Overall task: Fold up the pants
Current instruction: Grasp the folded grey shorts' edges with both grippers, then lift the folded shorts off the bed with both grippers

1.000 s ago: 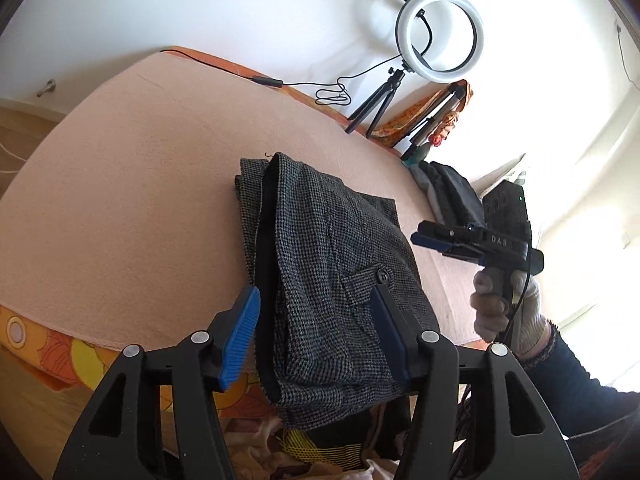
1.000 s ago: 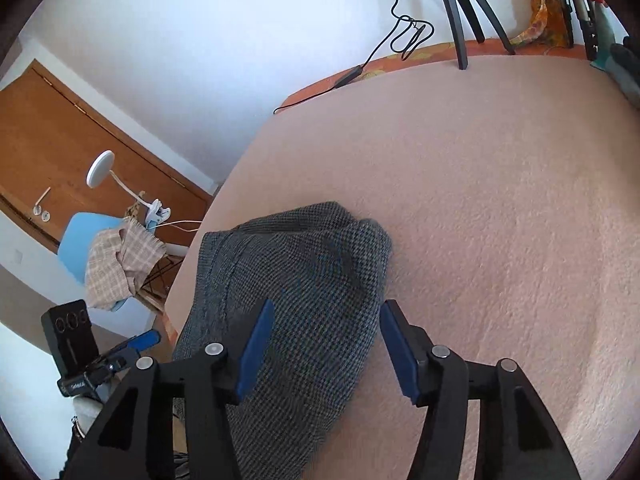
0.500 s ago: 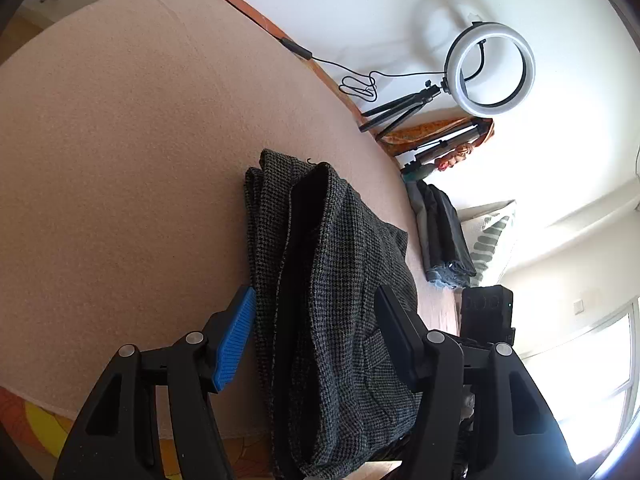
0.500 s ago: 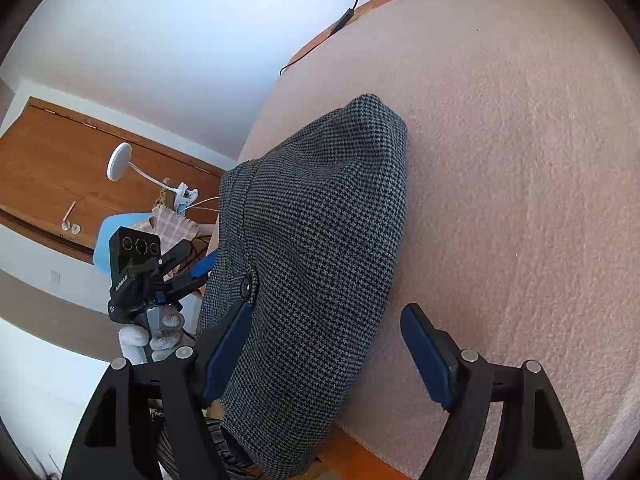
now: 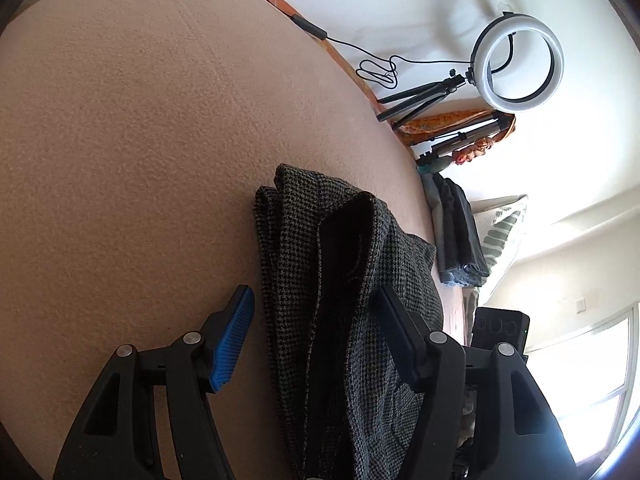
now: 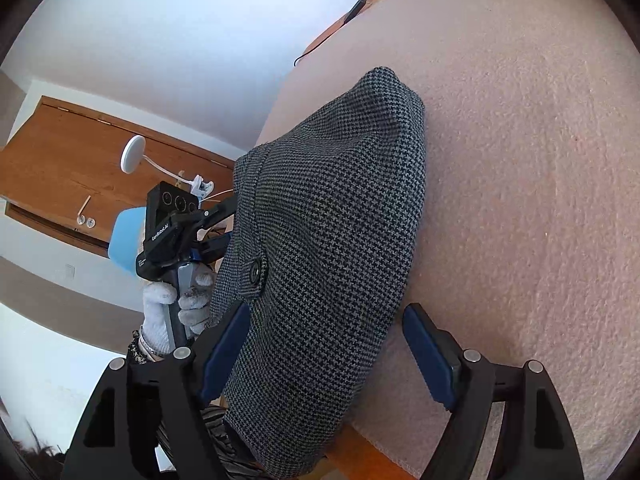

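Folded grey houndstooth pants [image 5: 352, 280] lie on the pink blanket [image 5: 140, 140], their near end hanging over the bed's edge. My left gripper [image 5: 316, 336] is open, its blue pads either side of the pants' stacked edge. In the right wrist view the pants [image 6: 336, 220] show a pocket button [image 6: 255, 270]. My right gripper [image 6: 328, 356] is open and straddles the pants' near end. The left gripper [image 6: 212, 220] shows there too, held by a gloved hand at the pants' far side.
A ring light on a tripod [image 5: 516, 64] and a cable [image 5: 376, 72] stand by the wall at the bed's far edge. Folded dark clothes [image 5: 456, 232] and a pillow [image 5: 500, 228] lie beyond the pants. A wooden door [image 6: 80, 168] and a blue chair [image 6: 126, 240] are off the bed.
Both grippers have moved in on the pants from opposite sides and now straddle the edges. Both stayed open. The pants have not visibly shifted.
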